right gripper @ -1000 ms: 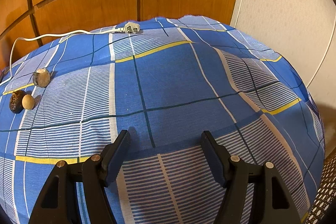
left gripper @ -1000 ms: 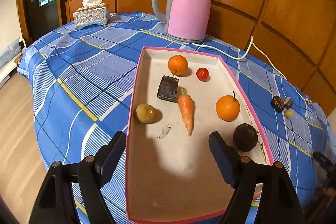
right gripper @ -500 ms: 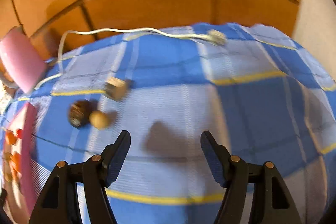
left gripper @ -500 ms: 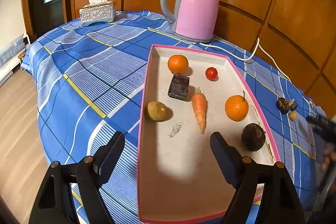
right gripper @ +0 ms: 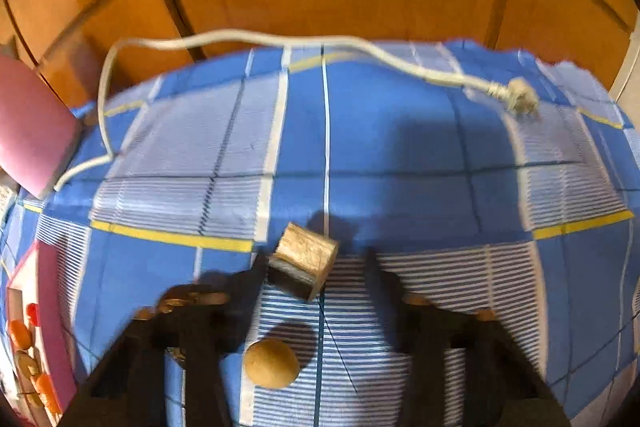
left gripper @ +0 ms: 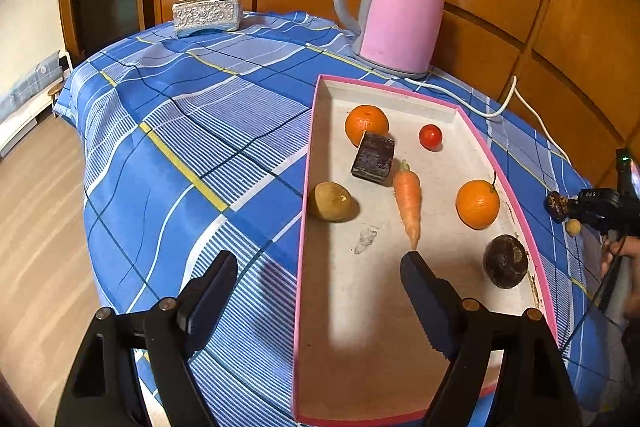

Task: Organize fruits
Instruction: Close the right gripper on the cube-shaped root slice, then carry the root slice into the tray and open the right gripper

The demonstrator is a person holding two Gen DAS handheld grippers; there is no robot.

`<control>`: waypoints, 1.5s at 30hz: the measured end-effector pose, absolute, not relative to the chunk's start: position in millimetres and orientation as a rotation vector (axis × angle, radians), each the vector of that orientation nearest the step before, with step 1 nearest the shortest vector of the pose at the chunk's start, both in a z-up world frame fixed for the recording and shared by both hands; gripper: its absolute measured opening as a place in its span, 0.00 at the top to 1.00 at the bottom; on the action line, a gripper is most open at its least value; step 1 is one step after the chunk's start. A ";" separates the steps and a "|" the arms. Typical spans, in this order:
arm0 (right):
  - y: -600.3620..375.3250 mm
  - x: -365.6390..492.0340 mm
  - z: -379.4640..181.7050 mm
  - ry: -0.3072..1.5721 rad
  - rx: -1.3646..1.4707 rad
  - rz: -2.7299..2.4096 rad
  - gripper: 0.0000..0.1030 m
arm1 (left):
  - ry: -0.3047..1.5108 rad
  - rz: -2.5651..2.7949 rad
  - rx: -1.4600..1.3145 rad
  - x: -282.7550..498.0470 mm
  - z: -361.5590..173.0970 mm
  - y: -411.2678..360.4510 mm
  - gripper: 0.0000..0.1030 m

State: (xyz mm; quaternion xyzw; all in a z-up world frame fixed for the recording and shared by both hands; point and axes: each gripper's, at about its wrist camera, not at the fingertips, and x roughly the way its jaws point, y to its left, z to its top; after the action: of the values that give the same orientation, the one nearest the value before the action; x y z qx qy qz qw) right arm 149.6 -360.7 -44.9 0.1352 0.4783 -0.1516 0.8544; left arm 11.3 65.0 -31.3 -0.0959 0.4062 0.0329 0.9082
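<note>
A pink-rimmed tray (left gripper: 310,147) holds two oranges (left gripper: 366,125) (left gripper: 477,203), a tomato (left gripper: 430,137), a carrot (left gripper: 409,203), a dark block (left gripper: 373,157), a brownish fruit (left gripper: 331,201) and a dark round fruit (left gripper: 505,261). My left gripper (left gripper: 318,259) hangs open over the tray's near left rim, holding nothing. On the cloth right of the tray, my right gripper (right gripper: 315,257) has its jaws closing around a pale cut cube (right gripper: 304,263). The left finger is at the cube and the right finger stands apart from it. A small tan ball (right gripper: 272,363) lies just below the cube.
A pink kettle (left gripper: 400,7) stands behind the tray, its white cord (right gripper: 240,37) and plug (right gripper: 520,99) trailing along the table's back edge. A tissue box (left gripper: 208,11) sits far left. A person's hand (left gripper: 616,251) carries the right gripper. Wood floor lies left.
The right gripper has swept left across the cloth to the small pieces, and its jaws have narrowed around the cube. The left gripper has hardly moved.
</note>
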 end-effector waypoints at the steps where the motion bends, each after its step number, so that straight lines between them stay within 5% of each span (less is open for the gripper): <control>1: -359.5 148.5 -43.9 0.991 0.264 -0.322 0.72 | 0.839 0.069 -0.198 11.3 -31.4 65.1 0.18; 19: -367.1 54.2 -5.6 0.877 0.311 -0.169 0.73 | 0.835 0.033 -0.203 5.6 -28.7 58.3 0.15; 45: -146.0 39.4 -2.7 0.985 0.086 0.515 0.72 | 0.802 0.050 -0.248 -1.6 -22.8 70.7 0.14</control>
State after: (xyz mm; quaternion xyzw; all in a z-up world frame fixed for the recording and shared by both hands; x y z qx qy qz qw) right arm 39.4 -146.0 -2.7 0.0409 0.4672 0.2443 0.8487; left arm -1.6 70.7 -22.8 -0.1203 0.3891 0.0244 0.9130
